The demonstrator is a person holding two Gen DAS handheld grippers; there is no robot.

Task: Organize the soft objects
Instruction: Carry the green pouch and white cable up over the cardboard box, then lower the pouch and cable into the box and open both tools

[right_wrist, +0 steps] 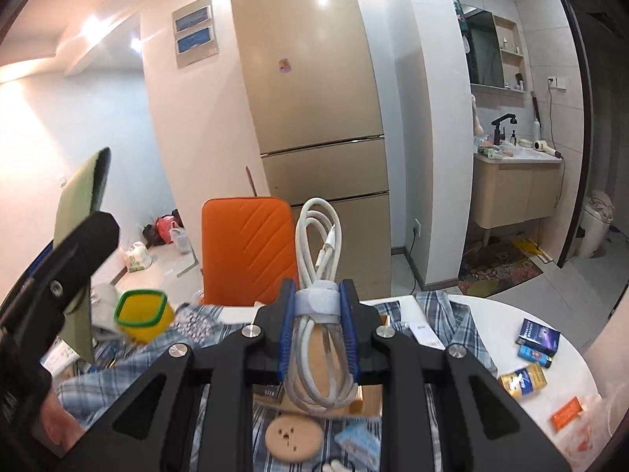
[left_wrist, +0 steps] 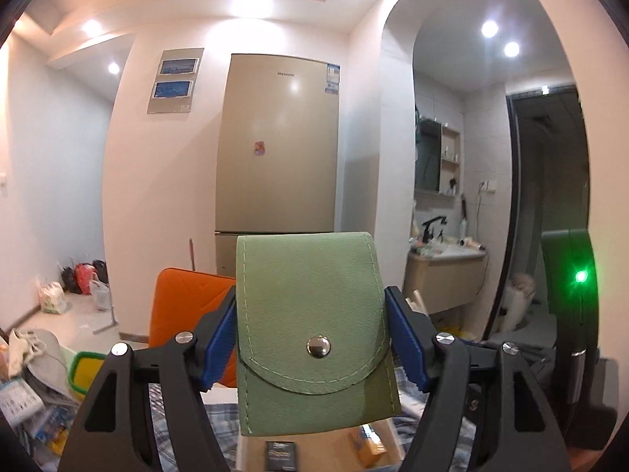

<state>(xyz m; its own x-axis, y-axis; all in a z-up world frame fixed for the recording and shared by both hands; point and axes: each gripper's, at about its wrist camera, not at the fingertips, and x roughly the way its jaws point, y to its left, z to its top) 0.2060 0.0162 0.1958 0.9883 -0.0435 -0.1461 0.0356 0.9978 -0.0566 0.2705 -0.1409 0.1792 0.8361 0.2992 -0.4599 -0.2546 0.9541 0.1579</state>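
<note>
Left gripper: blue pads about half apart, pressed on both sides of a green pouch. Pouch upright, flap shut with a metal snap, lifted clear of the table. In the right view the same pouch shows edge-on at 9 o'clock, the left gripper dark below it.

Right gripper: jaws nearly closed, clamped on a coiled white cable at its velcro strap. Loops stick up at 12 o'clock past the fingertips and hang down toward the camera.

Under both grippers: a plaid cloth over a white table. A round wooden disc at 6 o'clock, near. Small packets at 3 o'clock on the bare top. A yellow tub with a green rim at 9 o'clock.

Beyond the table, an orange chair at 12 o'clock. Behind it a tall beige fridge. Bags on the floor at 9 o'clock, far. Washroom with a sink at 2 o'clock, far.
</note>
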